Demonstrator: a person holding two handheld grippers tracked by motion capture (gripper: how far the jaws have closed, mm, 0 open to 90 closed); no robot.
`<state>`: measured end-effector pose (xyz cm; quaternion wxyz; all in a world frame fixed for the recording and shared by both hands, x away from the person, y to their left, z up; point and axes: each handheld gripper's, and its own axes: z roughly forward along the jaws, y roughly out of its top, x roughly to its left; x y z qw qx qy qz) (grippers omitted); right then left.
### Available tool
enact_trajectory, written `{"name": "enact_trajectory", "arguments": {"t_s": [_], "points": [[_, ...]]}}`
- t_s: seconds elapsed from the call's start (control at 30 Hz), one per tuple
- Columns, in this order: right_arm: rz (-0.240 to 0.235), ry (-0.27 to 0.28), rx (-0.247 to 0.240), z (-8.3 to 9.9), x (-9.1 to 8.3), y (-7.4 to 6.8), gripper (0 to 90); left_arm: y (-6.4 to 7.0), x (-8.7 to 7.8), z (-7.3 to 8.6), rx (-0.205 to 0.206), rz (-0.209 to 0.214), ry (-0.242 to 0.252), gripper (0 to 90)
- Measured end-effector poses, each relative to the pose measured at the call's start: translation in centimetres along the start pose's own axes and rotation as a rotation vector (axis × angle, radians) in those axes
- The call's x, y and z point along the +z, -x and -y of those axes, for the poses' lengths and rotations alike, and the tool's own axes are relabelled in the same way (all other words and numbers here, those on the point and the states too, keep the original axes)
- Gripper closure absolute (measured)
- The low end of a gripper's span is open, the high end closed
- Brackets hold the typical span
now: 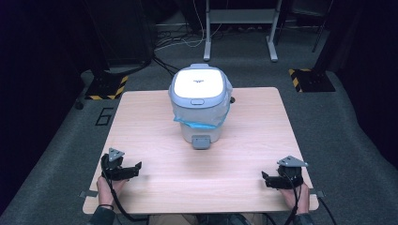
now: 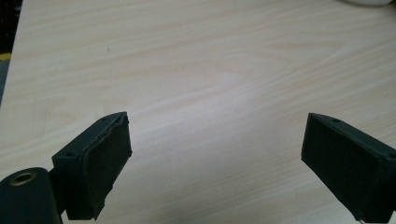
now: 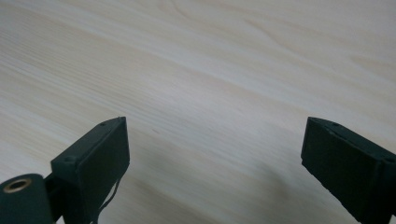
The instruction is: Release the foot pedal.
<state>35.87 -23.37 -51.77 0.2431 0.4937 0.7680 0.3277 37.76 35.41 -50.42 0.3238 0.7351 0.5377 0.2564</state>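
The small lidded bin (image 1: 200,105), white-topped with a clear liner bag bunched under its lid and a grey foot pedal at its base, stood upright on the far middle of the wooden surface (image 1: 155,187), its pedal facing the person. Both grippers rested at the near edge, well apart from it and from each other. The left gripper (image 1: 133,168) sat at the near left corner with its fingers (image 2: 100,161) spread wide and empty over bare wood, and the right gripper (image 1: 268,179) sat at the near right corner, fingers (image 3: 98,158) equally wide apart and holding nothing. The bin lay forward and inward from each, roughly midway between them, so neither hand looked clearly nearer. Any reach would probably have to run diagonally toward the centre line, the left one going forward and rightward, the right one forward and leftward.
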Motion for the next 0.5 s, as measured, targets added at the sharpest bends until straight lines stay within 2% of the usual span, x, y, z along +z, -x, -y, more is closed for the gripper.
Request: {"name": "enact_trajectory", "arguments": {"t_s": [0.07, 0.13, 0.2, 0.27, 0.3, 0.4, 0.47, 0.5], "points": [[0.033, -0.024, 0.018, 0.6, 0.3, 0.7, 6.0, 0.0, 0.4, 0.5, 0.002, -0.002, -0.018, 7.4], [0.014, -0.023, 0.067, 1.0, 0.6, 1.6, 4.1, 0.0, 0.8, 1.0, 0.010, -0.006, -0.037, 6.8], [0.005, -0.027, 0.067, 1.0, 0.7, 1.8, 3.2, 0.0, 1.4, 1.4, 0.019, -0.011, -0.066, 5.8], [0.006, -0.025, 0.073, 1.0, 0.8, 1.8, 2.8, -0.4, 1.8, 2.1, -0.031, 0.013, -0.039, 3.4], [0.004, -0.028, 0.068, 1.0, 0.8, 1.8, 2.2, -0.4, 1.7, 2.2, -0.044, 0.005, -0.035, 3.5], [0.003, -0.033, 0.063, 0.9, 1.0, 1.8, 0.6, -0.4, 1.7, 2.2, -0.045, 0.003, -0.034, 3.4], [0.014, -0.038, 0.094, 0.8, 1.1, 1.6, 0.0, -0.4, 1.7, 2.2, -0.047, 0.004, -0.034, 3.3], [0.009, -0.035, 0.081, 0.8, 1.1, 1.8, 0.0, -0.4, 1.7, 2.2, -0.046, 0.003, -0.034, 3.3]]}}
